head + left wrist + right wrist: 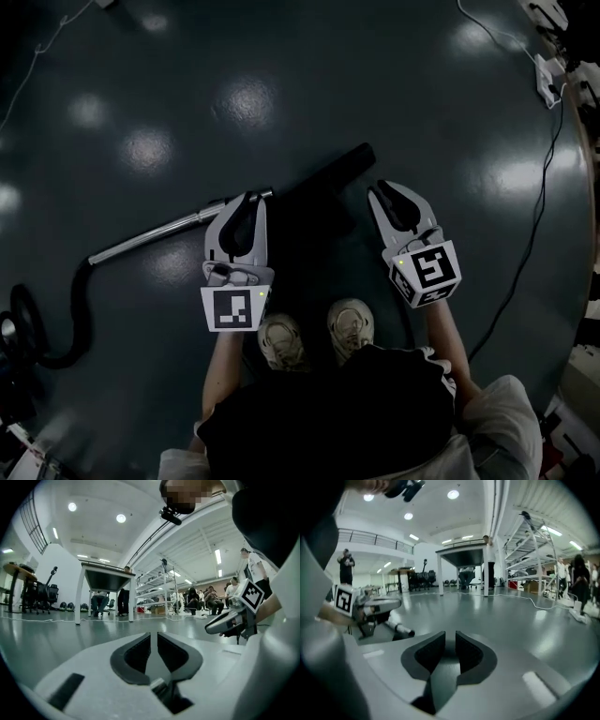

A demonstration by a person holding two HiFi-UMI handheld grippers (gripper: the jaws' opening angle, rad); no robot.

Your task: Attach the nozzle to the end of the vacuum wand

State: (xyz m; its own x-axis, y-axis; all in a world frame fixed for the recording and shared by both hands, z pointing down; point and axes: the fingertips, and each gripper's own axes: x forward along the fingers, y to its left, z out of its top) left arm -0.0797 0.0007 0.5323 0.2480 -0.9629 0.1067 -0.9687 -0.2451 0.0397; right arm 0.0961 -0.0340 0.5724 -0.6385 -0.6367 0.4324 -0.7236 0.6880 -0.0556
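Observation:
The silver vacuum wand [159,232] lies on the dark floor and runs up to the right from a black hose [80,319]. A long black nozzle [328,176] lies just past the wand's free end; the dark picture hides whether they touch. My left gripper [251,199] hovers over the wand's end, its pads a narrow gap apart with nothing between them [153,641]. My right gripper [394,187] hangs to the right of the nozzle, also slightly open and empty [450,641]. The right gripper view shows the wand's end [401,630] low at the left.
The person's two shoes [314,337] stand just behind the grippers. A black cable [539,216] runs down the right side from a power strip [548,75]. A white table [105,581], shelving and several people stand far across the hall.

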